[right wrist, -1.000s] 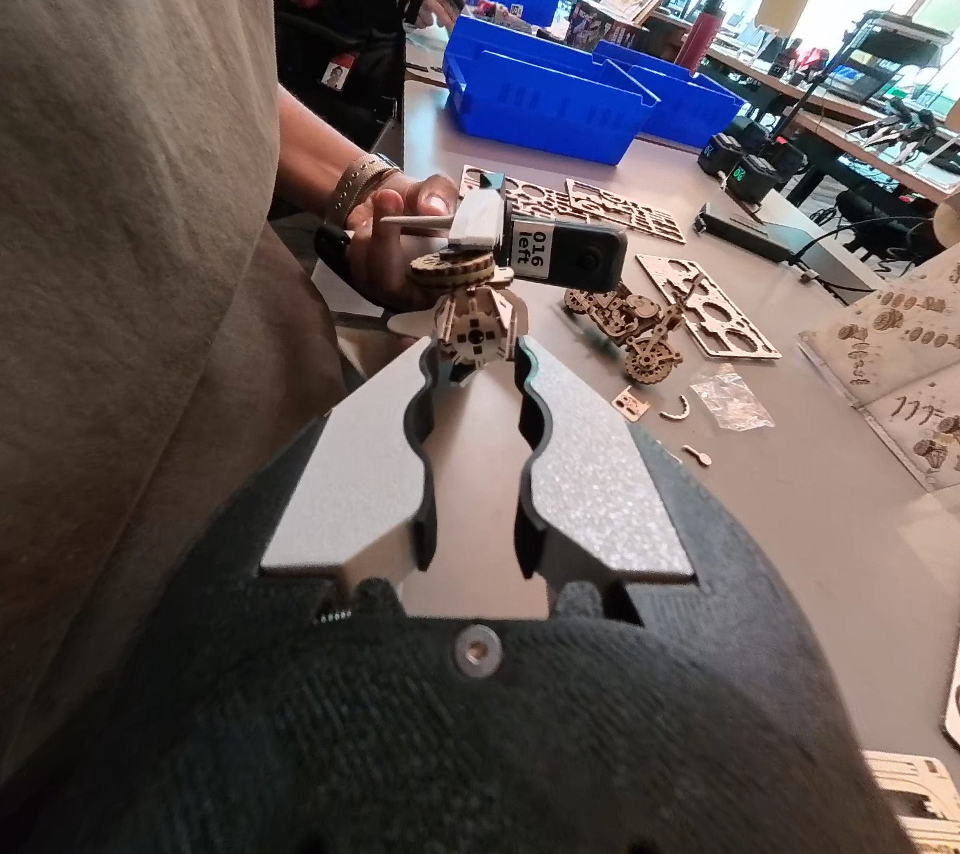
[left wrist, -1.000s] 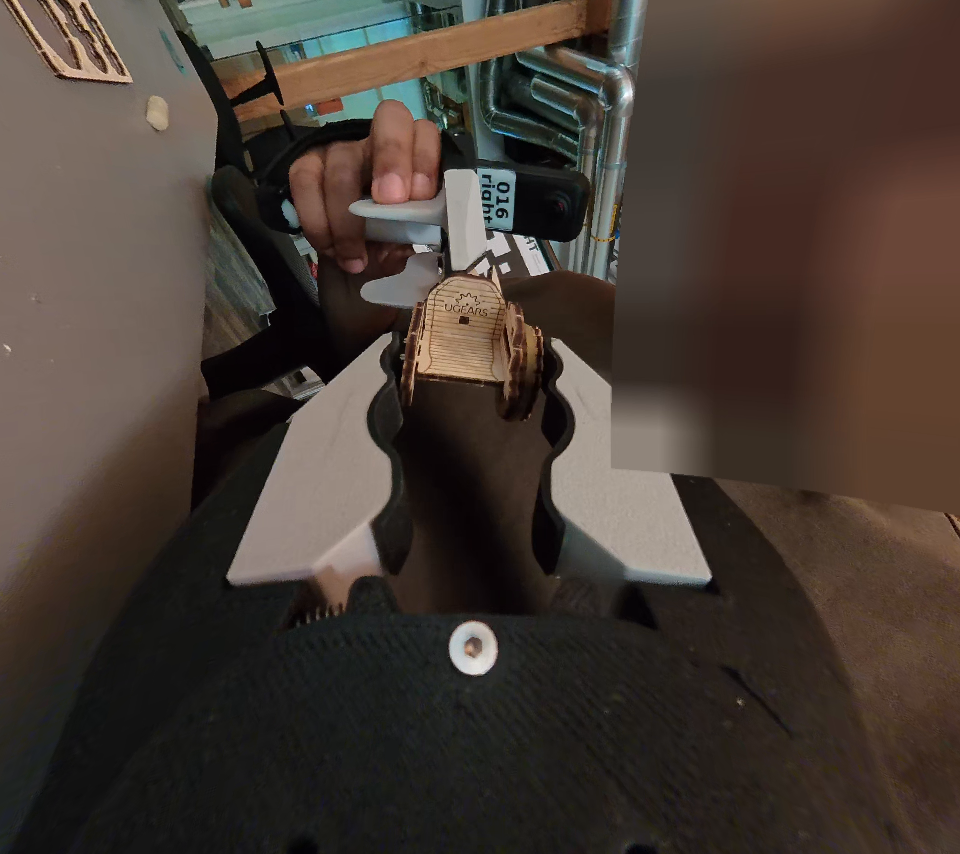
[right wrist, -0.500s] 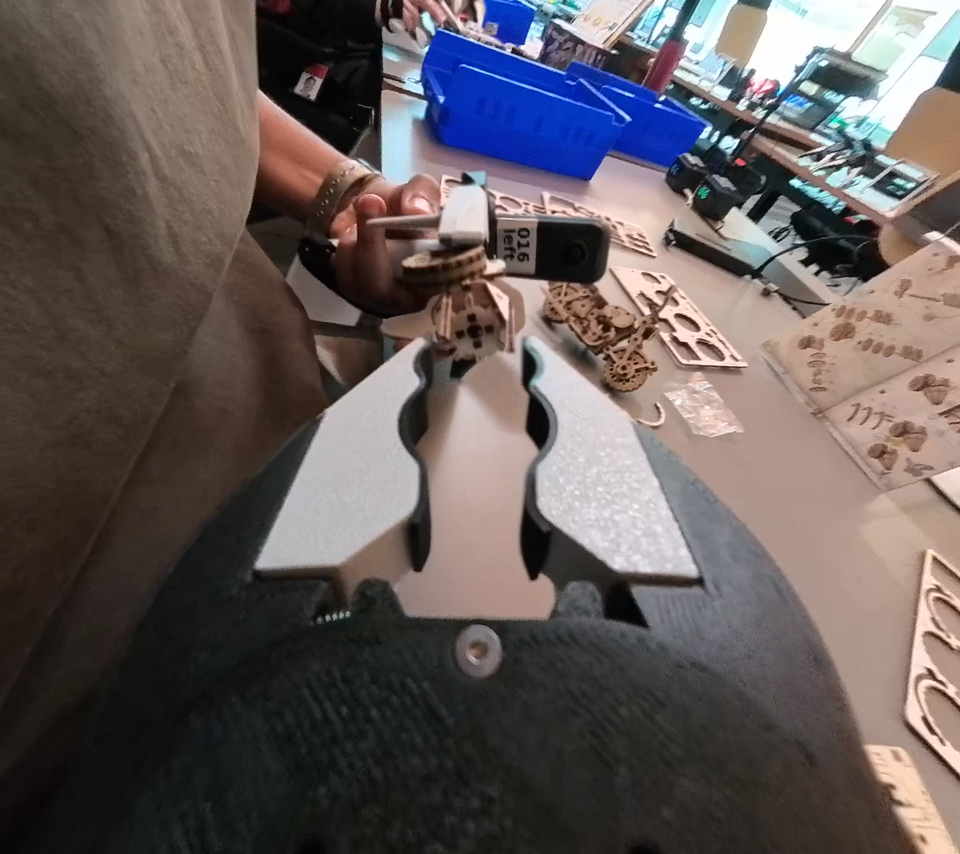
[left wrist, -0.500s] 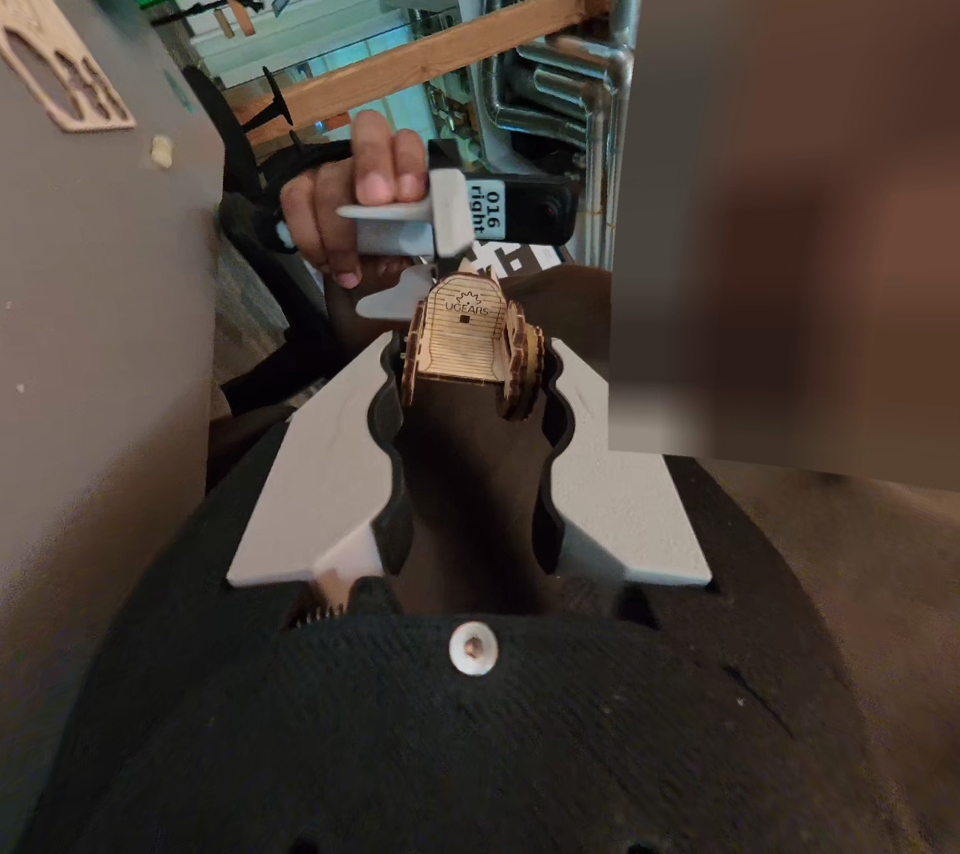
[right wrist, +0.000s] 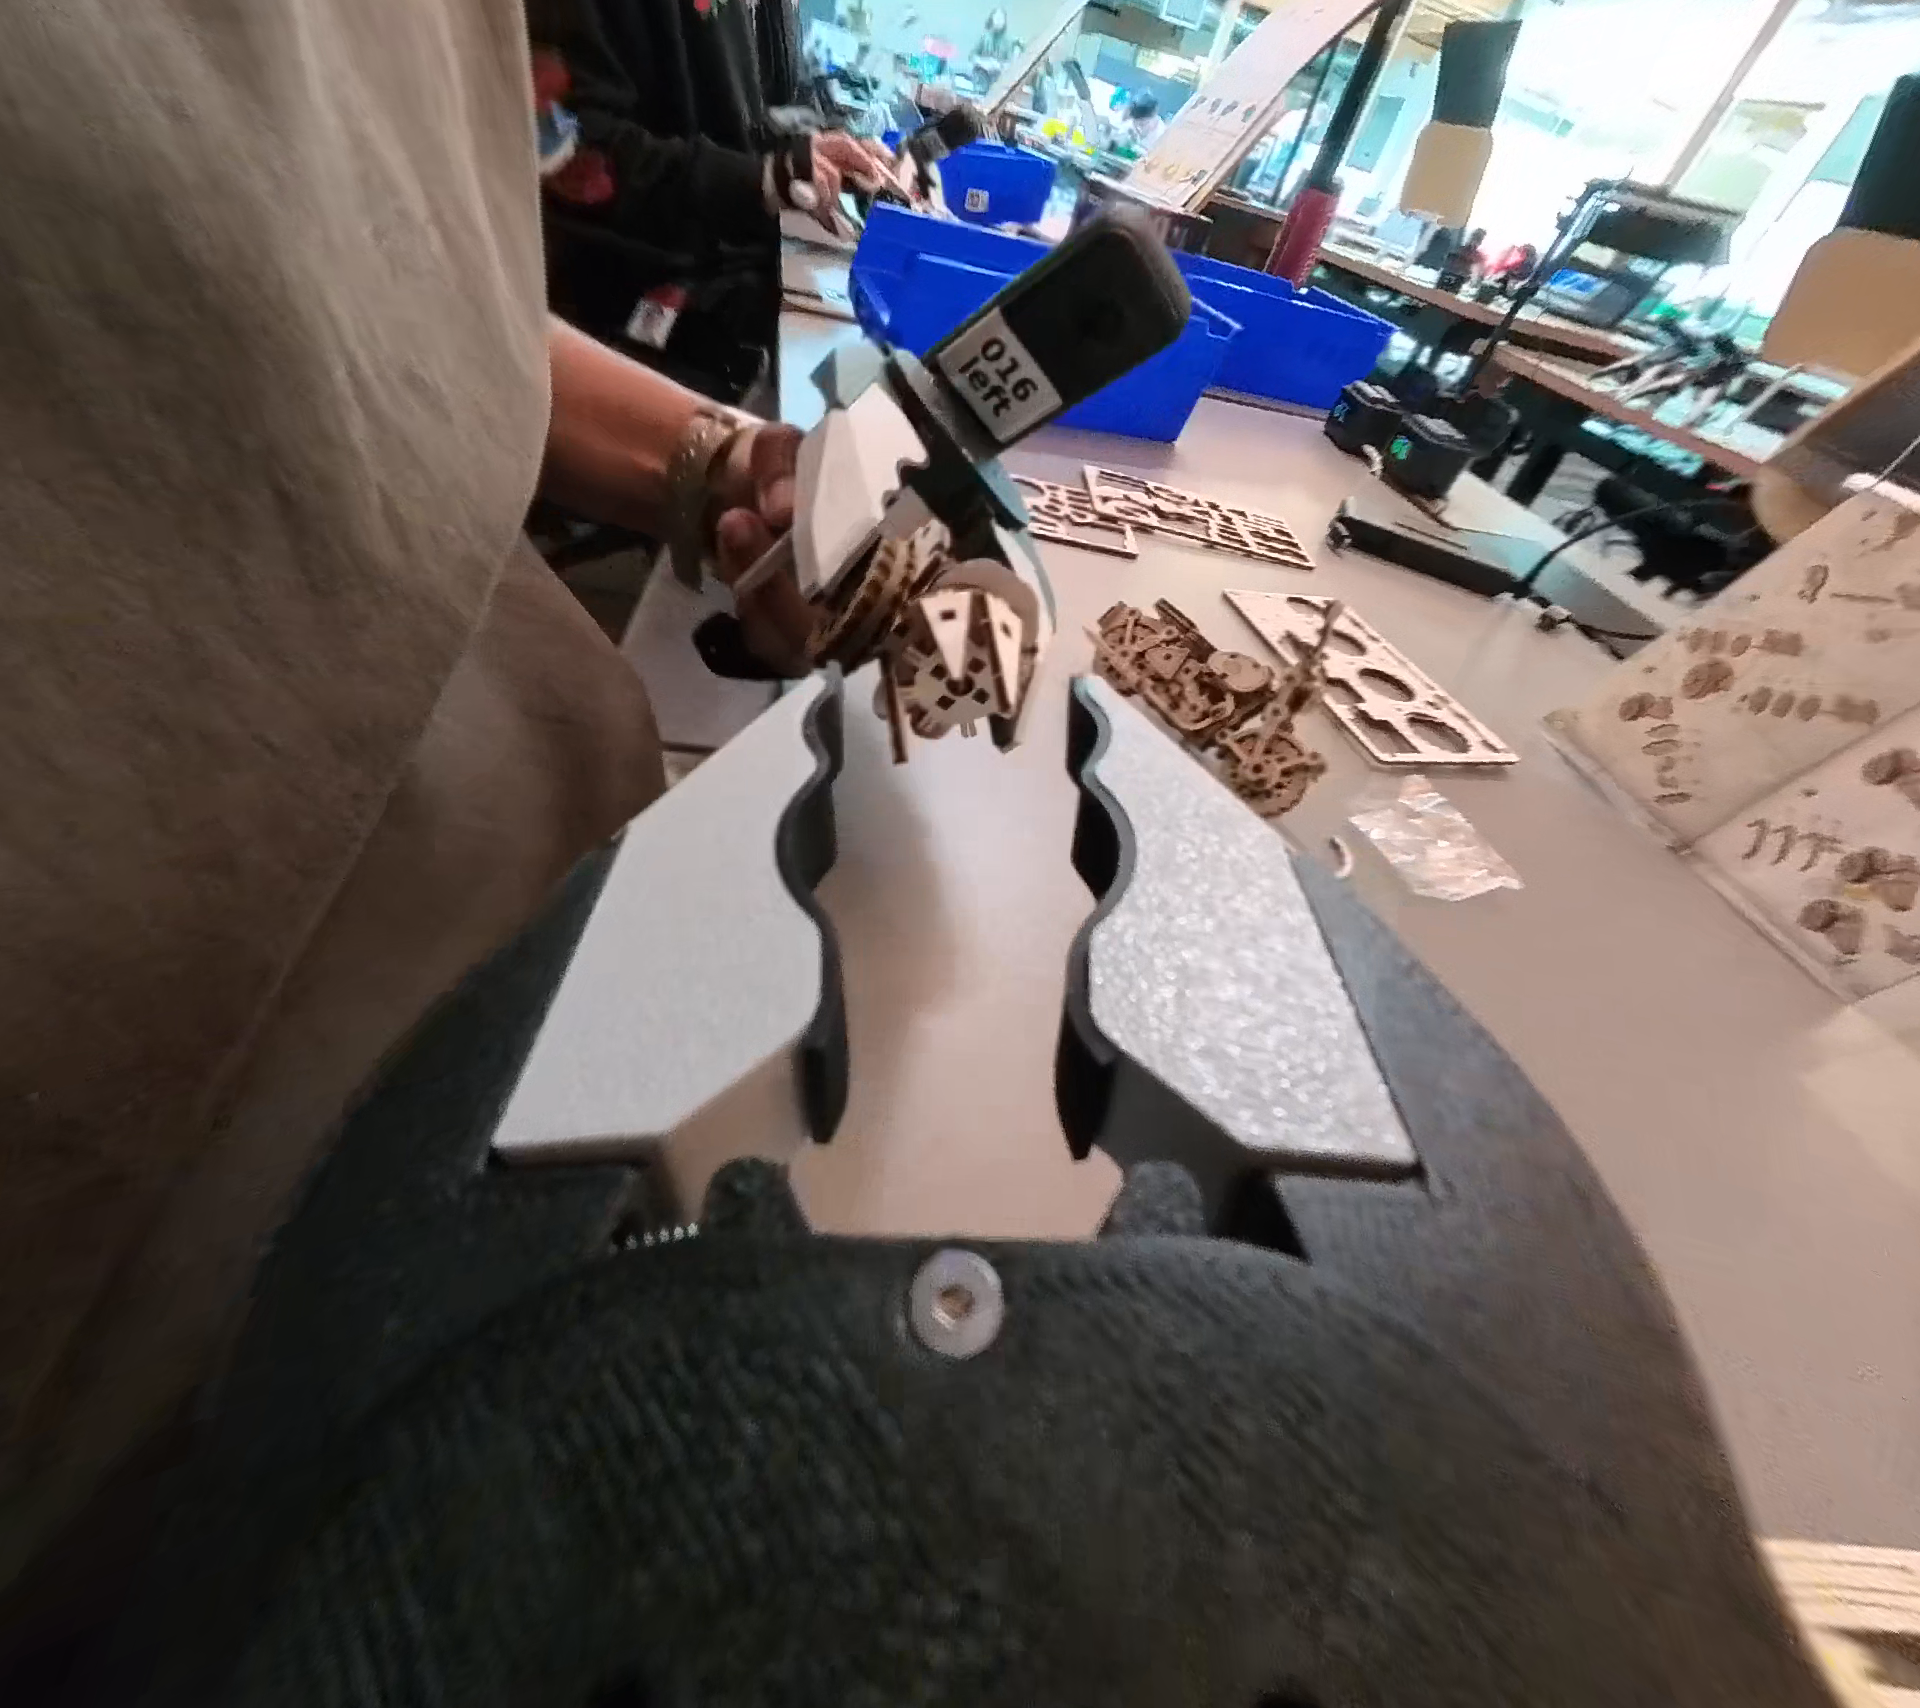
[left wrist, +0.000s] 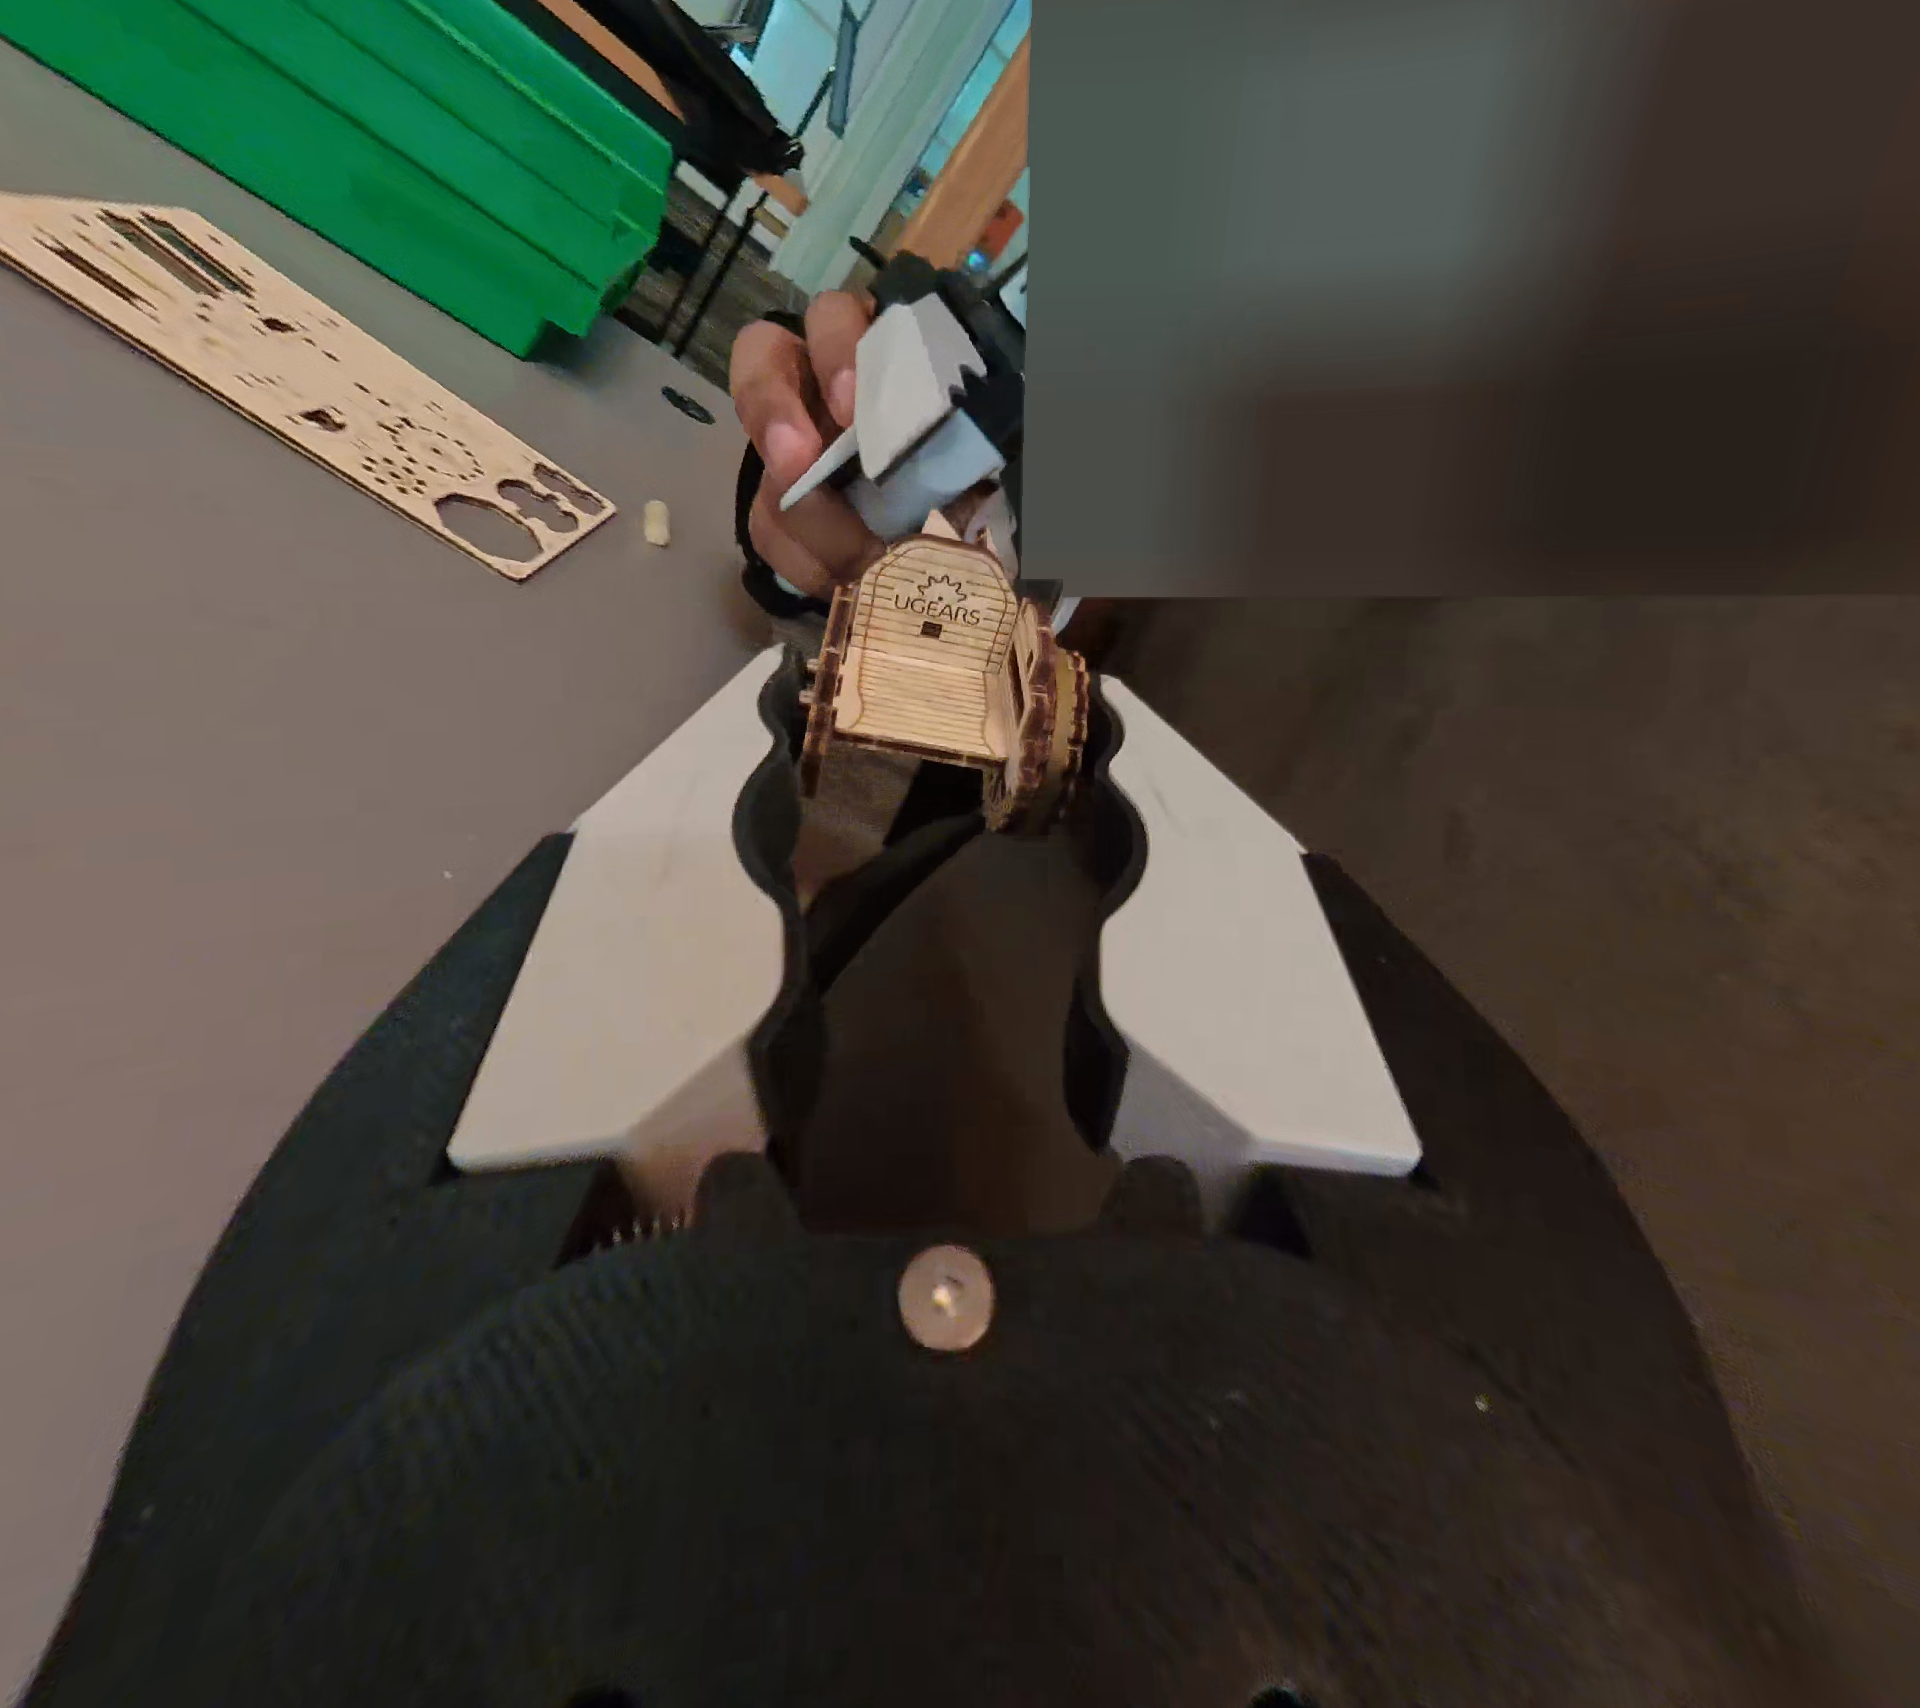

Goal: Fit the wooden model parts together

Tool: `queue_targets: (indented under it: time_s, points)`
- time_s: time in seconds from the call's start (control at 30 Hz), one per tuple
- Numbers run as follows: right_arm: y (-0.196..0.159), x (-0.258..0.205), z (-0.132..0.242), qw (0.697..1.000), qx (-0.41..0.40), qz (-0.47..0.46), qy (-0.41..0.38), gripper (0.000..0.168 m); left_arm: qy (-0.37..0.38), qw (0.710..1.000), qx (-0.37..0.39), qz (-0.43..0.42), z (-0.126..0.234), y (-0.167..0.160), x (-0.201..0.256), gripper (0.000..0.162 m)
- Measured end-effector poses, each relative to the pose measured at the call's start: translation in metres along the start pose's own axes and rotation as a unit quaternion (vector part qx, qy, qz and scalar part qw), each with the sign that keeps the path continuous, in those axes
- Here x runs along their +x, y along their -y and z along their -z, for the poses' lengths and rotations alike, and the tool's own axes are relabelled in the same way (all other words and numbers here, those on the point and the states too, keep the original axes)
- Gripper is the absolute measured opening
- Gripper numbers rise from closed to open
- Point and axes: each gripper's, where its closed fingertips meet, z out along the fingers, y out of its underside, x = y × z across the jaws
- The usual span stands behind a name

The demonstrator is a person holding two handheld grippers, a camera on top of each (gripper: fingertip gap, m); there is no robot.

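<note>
My left gripper (left wrist: 940,702) is shut on a small wooden sidecar assembly (left wrist: 935,671), a slatted seat with a wheel on its right side. In the right wrist view the left gripper (right wrist: 925,588) is tilted and holds the assembly (right wrist: 940,661) just above and beyond my right gripper's tips. My right gripper (right wrist: 951,702) is open and does not touch the wood. It shows behind the assembly in the left wrist view (left wrist: 914,453), in a person's hand. A wooden motorcycle model (right wrist: 1205,702) lies on the grey table (right wrist: 1558,1087) to the right.
Punched-out wooden part sheets (right wrist: 1371,692) (right wrist: 1164,515) (left wrist: 312,380), a clear plastic bag (right wrist: 1434,837) and an instruction booklet (right wrist: 1766,754) lie on the table. Blue bins (right wrist: 1247,349) stand at the back. Green bins (left wrist: 312,48) stand on the left. The person's torso (right wrist: 260,411) fills the left.
My right gripper has opened and let go of the wooden assembly. My left gripper has tilted and turned with the assembly still in it.
</note>
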Motion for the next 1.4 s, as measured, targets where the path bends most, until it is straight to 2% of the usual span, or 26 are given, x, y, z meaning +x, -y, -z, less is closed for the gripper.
queue_targets:
  time_s: [0.13,0.23,0.3,0.4,0.5,0.67,0.83,1.0,1.1,1.2,1.4]
  points:
    - [0.001,0.013,0.008,0.993,0.034,-0.113,0.019,0.046,0.031,0.998,-0.01,-0.045,-0.002,-0.002,-0.004,0.051]
    - [-0.003,0.032,0.011,0.97,0.05,-0.236,0.012,0.052,0.085,0.989,-0.009,-0.118,-0.001,0.0,-0.012,0.051]
    - [-0.01,0.038,0.009,0.945,0.048,-0.322,0.024,0.053,0.129,0.975,-0.015,-0.183,0.0,0.001,-0.018,0.051]
    - [-0.012,0.038,0.003,0.886,0.076,-0.452,0.064,0.053,0.166,0.948,-0.031,-0.269,-0.002,-0.001,-0.02,0.051]
    - [-0.006,0.029,0.001,0.836,0.104,-0.525,0.123,0.047,0.181,0.932,-0.044,-0.309,-0.005,-0.005,-0.02,0.051]
    - [-0.019,0.004,-0.01,0.83,0.036,-0.533,0.161,0.057,0.176,0.925,-0.037,-0.333,-0.006,-0.003,-0.016,0.051]
    - [-0.009,0.0,-0.01,0.796,0.068,-0.569,0.195,0.045,0.17,0.918,-0.044,-0.356,-0.008,-0.007,-0.011,0.051]
    - [-0.008,-0.003,-0.01,0.789,0.066,-0.575,0.206,0.044,0.169,0.915,-0.051,-0.363,-0.011,-0.011,-0.011,0.05]
    - [-0.005,0.004,-0.006,0.783,0.084,-0.582,0.204,0.044,0.165,0.925,-0.038,-0.34,-0.009,-0.007,-0.01,0.051]
    - [-0.005,0.028,0.004,0.792,0.12,-0.576,0.165,0.041,0.158,0.937,-0.013,-0.312,-0.006,0.001,-0.009,0.051]
    - [-0.002,0.058,0.019,0.846,0.162,-0.502,0.078,0.035,0.162,0.957,0.013,-0.24,-0.001,0.009,-0.017,0.051]
